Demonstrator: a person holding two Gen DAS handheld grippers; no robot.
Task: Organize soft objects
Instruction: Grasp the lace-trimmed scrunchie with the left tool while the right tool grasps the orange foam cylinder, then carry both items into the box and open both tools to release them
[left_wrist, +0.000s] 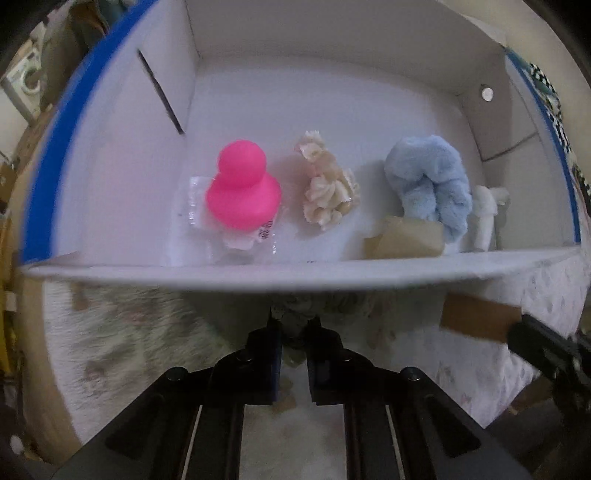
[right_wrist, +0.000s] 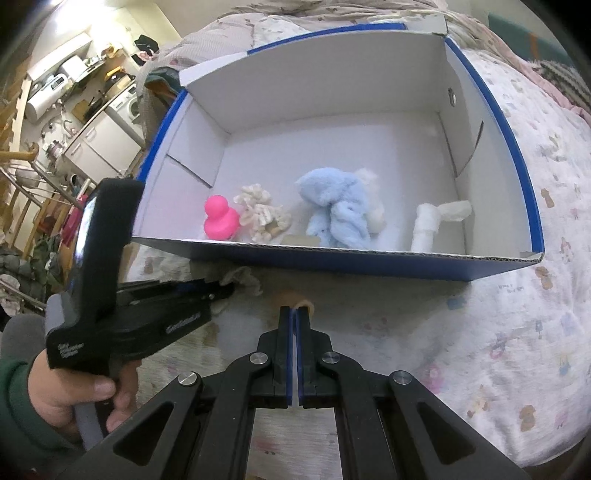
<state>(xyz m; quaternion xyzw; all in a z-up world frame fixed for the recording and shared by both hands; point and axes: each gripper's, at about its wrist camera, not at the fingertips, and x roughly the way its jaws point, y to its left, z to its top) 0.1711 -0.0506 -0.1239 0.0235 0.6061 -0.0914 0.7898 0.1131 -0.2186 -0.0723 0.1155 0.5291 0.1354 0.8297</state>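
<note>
Five soft things are already lined up along the near wall of the box (right_wrist: 369, 264), which stands on the bedspread (right_wrist: 517, 332): a pink duck (left_wrist: 242, 192) toward the near left corner, a cream ruffled piece (left_wrist: 328, 188) just beside it, a blue plush toy (left_wrist: 432, 184) further right, a flat tan piece (left_wrist: 406, 240) touching the near wall in front of the plush, and a white roll (right_wrist: 428, 225) toward the near right corner. The far half of the box floor is left bare.

Outside the box, just before its near wall, a pale crumpled cloth (right_wrist: 242, 277) is pinched in the left gripper (left_wrist: 295, 325), whose jaws are closed on it; this piece is judged to be the next one for the box. The right gripper (right_wrist: 294, 314) is clamped fully together, and a small tan thing (right_wrist: 295, 297) lies at its tips; whether it is held cannot be told.

The cloth is blurred and largely hidden by the fingers in the left wrist view, so its kind cannot be made out. The duck sits on a clear wrapper (left_wrist: 195, 203). Whether more items wait on the bedspread is not shown.
</note>
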